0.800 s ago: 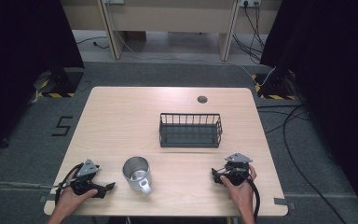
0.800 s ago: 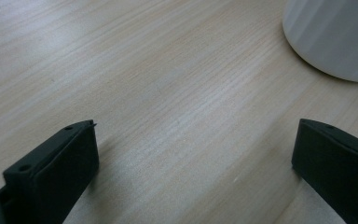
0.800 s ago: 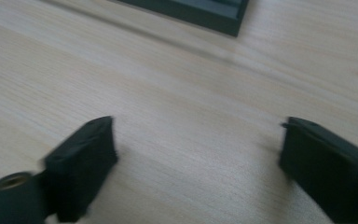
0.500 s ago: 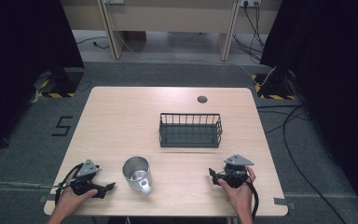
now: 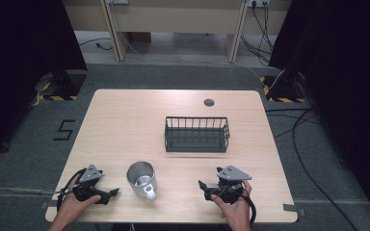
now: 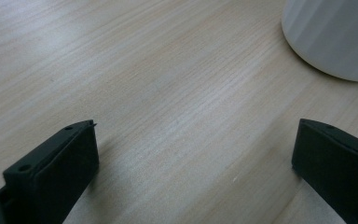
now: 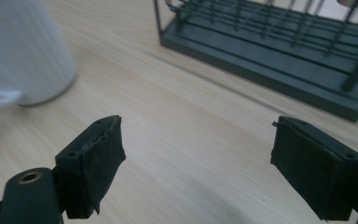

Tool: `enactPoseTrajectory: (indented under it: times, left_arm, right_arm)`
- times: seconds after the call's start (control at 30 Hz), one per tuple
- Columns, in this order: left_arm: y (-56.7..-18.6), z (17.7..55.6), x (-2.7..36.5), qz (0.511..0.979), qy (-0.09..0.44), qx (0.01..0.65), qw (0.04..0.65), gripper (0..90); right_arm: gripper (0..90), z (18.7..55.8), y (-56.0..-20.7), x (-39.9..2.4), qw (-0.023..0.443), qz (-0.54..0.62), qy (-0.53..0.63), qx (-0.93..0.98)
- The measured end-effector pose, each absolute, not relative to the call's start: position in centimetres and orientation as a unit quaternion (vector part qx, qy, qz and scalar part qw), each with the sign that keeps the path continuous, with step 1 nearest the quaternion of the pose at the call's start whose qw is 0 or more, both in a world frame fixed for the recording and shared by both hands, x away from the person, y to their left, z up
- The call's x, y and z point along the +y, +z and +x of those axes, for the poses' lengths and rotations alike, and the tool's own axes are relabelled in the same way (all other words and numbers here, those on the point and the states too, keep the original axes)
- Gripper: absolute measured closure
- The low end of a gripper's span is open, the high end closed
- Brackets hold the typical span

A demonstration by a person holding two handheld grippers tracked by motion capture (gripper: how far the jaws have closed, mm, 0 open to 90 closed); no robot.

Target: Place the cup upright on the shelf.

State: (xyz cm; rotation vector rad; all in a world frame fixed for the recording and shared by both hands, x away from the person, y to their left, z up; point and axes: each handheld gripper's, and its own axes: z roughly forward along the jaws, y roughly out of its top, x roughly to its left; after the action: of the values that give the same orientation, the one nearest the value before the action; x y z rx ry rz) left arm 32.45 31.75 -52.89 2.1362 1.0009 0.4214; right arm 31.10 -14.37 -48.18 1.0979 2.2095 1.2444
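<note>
Dark curtains and grey carpet surround a light wooden table [image 5: 125, 125] at the centre of the high view. On it, a metal mug [image 5: 141, 178] stands upright in the lower middle of the frame, handle toward the near edge. A black wire basket [image 5: 197, 134] sits above and right of it, well apart and empty.

Change since 0.8 s ago: the right gripper [image 5: 203, 186], at lower right, has turned slightly, so its jaws now point left toward the mug. Its jaws are spread wide with nothing between them; the right gripper view places the mug [image 7: 21, 56] at upper left and the basket [image 7: 270, 51] at upper right.

The left gripper [image 5: 112, 192], at lower left, has not moved. Its jaws are also spread and empty, with the mug wall [image 6: 333, 37] at upper right of its view.

Judgement: the mug is not yet gripped; the right gripper appears to be lining up an approach.
</note>
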Motion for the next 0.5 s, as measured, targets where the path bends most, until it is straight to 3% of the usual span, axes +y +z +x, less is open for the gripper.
enactPoseTrajectory:
  times: [0.5]
  left_arm:
    - [-52.9, 32.4, 31.8, 0.830, 0.164, 0.389, 0.365, 0.0]
  right_arm:
    - [16.2, 28.7, -45.9, -6.3, 0.159, 0.289, 0.489, 0.807]
